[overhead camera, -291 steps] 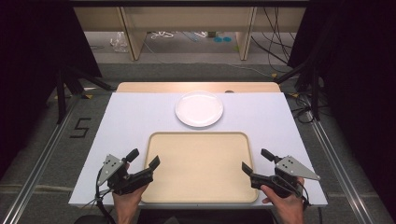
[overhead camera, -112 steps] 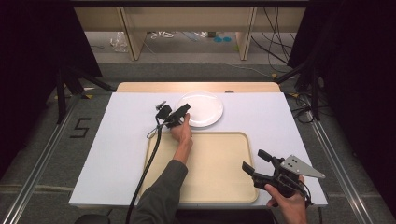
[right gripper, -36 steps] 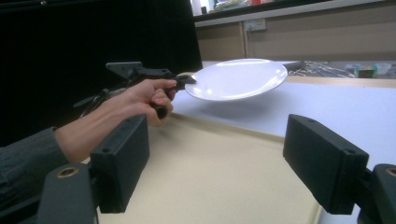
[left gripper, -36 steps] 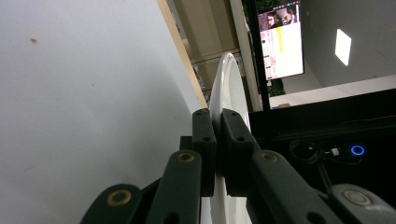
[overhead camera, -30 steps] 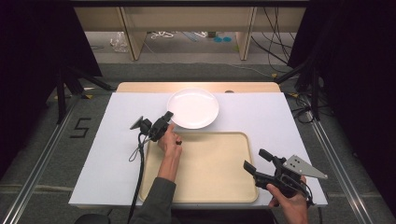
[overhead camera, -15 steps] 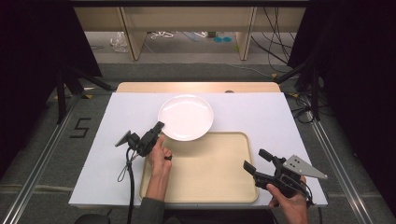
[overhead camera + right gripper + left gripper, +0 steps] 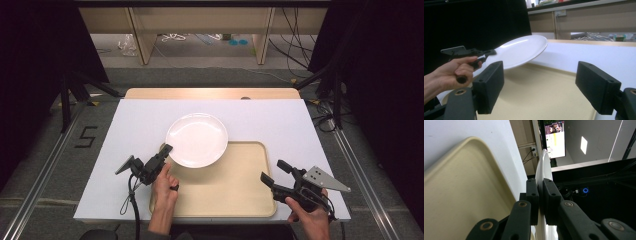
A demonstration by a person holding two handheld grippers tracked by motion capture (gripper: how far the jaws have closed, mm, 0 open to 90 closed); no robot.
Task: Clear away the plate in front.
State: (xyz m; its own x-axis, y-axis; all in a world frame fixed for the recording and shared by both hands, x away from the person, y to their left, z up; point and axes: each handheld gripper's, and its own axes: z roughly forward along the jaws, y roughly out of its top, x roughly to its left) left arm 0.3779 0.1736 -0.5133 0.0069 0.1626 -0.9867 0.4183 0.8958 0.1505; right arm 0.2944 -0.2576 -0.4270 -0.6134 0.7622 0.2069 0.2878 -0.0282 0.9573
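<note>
Each hand carries a black two-jaw gripper: the left gripper (image 7: 165,150) and the right gripper (image 7: 272,173) are built of matte black links with round brass-coloured pivot pins and blocky rectangular pads dotted with small screw holes. A flat grey three-cornered plate with small holes sits on each, and a black cable (image 7: 131,200) trails in a loop from the left one. The forearms are bare, with a dark ring (image 7: 174,188) on a left finger.

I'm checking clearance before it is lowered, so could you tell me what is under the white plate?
Under the lifted white plate lies the beige tray's far corner and some white table cover; nothing else shows there.
</note>
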